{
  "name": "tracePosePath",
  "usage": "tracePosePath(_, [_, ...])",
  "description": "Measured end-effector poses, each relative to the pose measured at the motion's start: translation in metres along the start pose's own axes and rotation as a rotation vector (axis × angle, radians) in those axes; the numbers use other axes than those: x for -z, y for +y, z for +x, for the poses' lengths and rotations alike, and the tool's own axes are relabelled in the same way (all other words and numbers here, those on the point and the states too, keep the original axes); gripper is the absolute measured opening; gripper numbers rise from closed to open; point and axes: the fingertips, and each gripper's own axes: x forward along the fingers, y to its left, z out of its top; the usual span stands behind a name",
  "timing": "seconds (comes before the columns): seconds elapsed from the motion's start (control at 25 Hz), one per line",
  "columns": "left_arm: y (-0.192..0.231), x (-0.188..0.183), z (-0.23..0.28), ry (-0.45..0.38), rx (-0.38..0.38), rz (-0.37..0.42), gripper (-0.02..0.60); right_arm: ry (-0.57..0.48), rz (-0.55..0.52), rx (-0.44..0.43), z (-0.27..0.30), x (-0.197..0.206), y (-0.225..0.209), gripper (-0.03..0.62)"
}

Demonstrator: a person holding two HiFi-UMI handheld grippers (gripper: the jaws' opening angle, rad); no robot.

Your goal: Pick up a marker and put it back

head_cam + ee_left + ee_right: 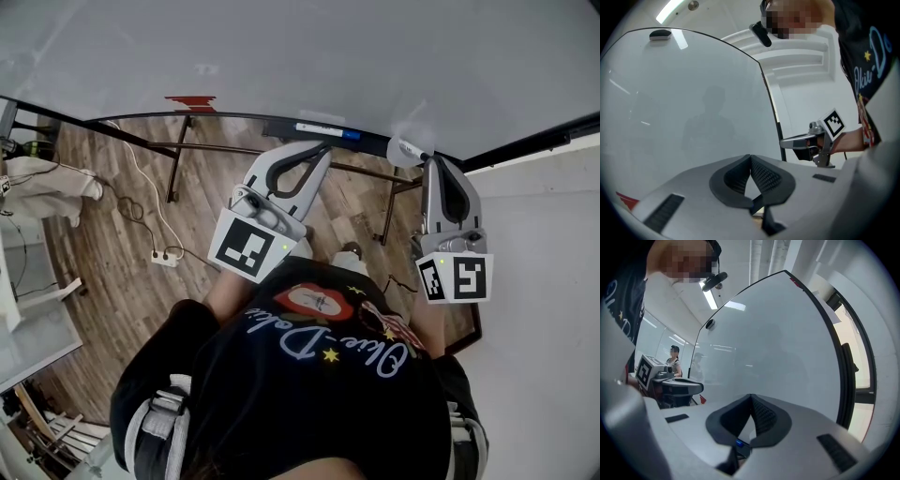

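Lying on the whiteboard ledge [225, 118], the marker [328, 129] fits a pickup pending or a return done. Left claw [750, 157] and right claw [751, 395] are pinched together, empty; keep them level.

Whiteboard [281, 56], wooden floor [112, 244], white power strip [165, 256].

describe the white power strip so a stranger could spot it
Start at the brown wooden floor left of the person, below the white whiteboard. A thin white cable snakes across it and ends at the small white power strip, the only boxy block on those boards.
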Motion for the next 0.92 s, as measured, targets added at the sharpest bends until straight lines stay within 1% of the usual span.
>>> tracePosePath(0.92, [-0.0021,0.0018,0.0007,-0.001,0.009,0.001,0.005,-0.007,0.012,0.021,-0.0064,-0.0012,-0.0039,0.000])
